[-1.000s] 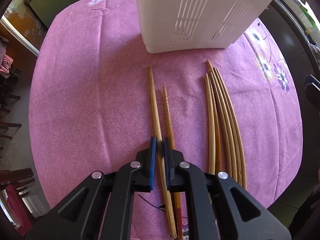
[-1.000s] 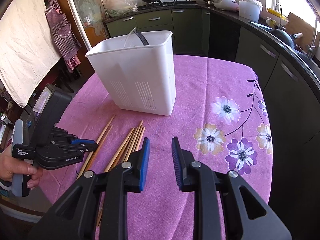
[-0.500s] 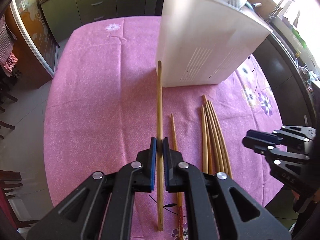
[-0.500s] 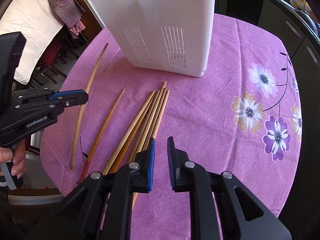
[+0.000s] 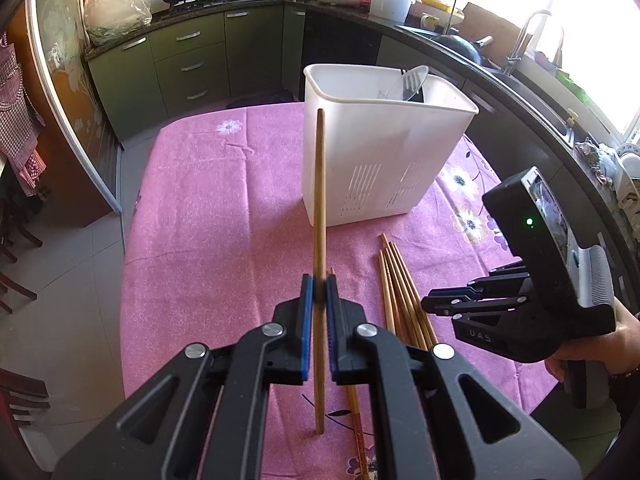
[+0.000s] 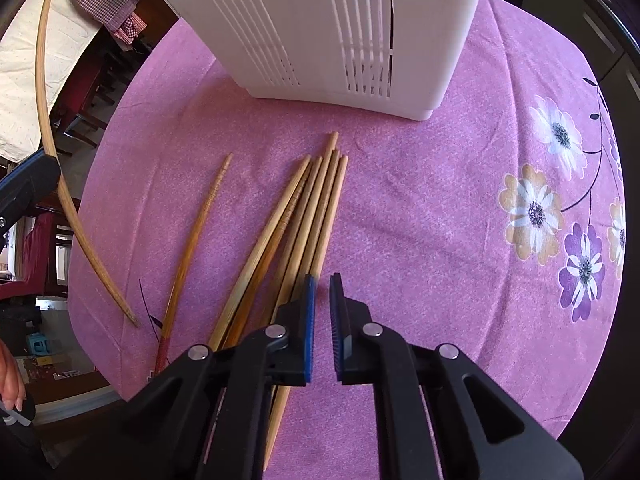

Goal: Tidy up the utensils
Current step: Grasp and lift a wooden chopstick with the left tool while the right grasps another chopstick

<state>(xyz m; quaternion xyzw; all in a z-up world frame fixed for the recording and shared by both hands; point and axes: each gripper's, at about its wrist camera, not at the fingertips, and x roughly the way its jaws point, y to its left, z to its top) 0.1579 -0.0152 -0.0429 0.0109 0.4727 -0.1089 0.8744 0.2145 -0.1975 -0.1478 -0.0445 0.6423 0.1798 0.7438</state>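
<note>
My left gripper (image 5: 317, 282) is shut on one light wooden chopstick (image 5: 319, 216) and holds it lifted off the table, its tip up in front of the white slotted utensil holder (image 5: 380, 152). The same chopstick (image 6: 48, 120) shows raised at the left of the right wrist view. My right gripper (image 6: 322, 284) is open with a narrow gap, low over the right edge of a bundle of several chopsticks (image 6: 296, 216) on the pink cloth. One darker chopstick (image 6: 196, 236) lies alone left of the bundle. The holder (image 6: 320, 28) stands just beyond them.
The round table has a pink flowered tablecloth (image 5: 224, 220). A spatula (image 5: 412, 82) stands in the holder. Kitchen cabinets (image 5: 184, 60) and a counter with a sink (image 5: 532, 52) lie behind. The table edge drops to a tiled floor at the left.
My left gripper has lifted the chopstick off the cloth and tilted it up toward the holder. My right gripper has narrowed and come down over the bundle.
</note>
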